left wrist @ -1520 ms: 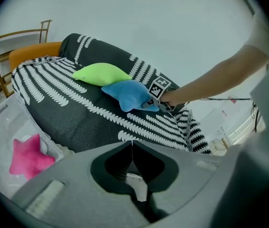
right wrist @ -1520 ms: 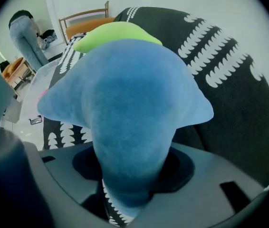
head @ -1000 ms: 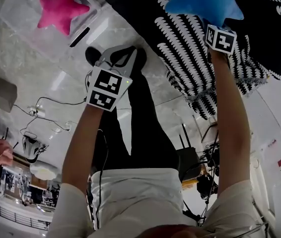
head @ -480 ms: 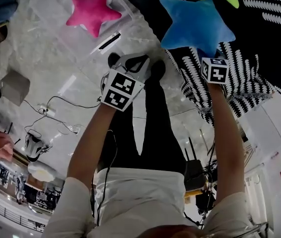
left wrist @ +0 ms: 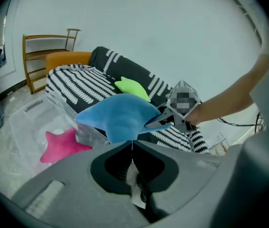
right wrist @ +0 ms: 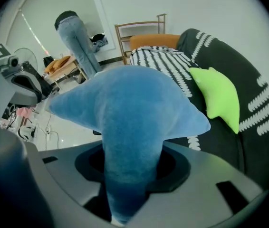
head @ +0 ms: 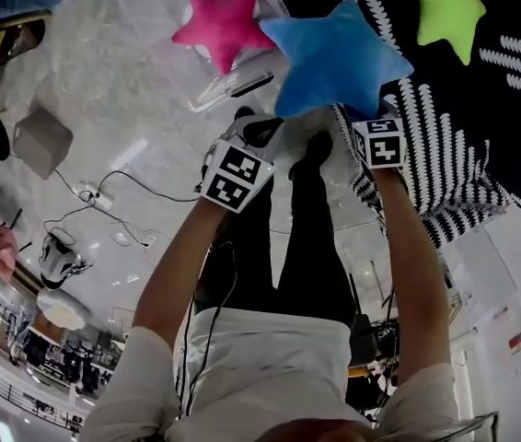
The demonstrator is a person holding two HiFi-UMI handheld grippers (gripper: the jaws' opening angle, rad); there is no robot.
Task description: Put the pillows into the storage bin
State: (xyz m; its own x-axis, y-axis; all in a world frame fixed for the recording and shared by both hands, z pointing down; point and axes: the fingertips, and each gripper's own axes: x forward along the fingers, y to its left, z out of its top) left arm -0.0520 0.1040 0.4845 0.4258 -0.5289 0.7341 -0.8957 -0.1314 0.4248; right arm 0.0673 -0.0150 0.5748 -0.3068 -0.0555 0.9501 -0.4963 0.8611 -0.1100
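Note:
My right gripper (head: 364, 120) is shut on one arm of the blue star pillow (head: 334, 55), holding it in the air beside the clear storage bin (head: 207, 98). A pink star pillow (head: 224, 24) lies inside that bin. In the right gripper view the blue star pillow (right wrist: 129, 113) fills the space between the jaws. A green star pillow (head: 445, 9) rests on the striped sofa. My left gripper (head: 259, 129) hangs lower at the bin's near side, jaws shut and empty. From the left gripper view, the blue star pillow (left wrist: 120, 118) hovers by the bin wall (left wrist: 27, 120).
The black-and-white striped sofa (head: 481, 118) spans the right. A wooden shelf (left wrist: 44, 49) and an orange cushion (left wrist: 68, 59) stand behind the bin. Cables (head: 104, 196) trail over the marble floor. A person in jeans (right wrist: 77, 34) stands farther back.
My right gripper has carried the blue star pillow leftward off the sofa until it is beside the bin. The left gripper stays shut and has kept its place near the bin.

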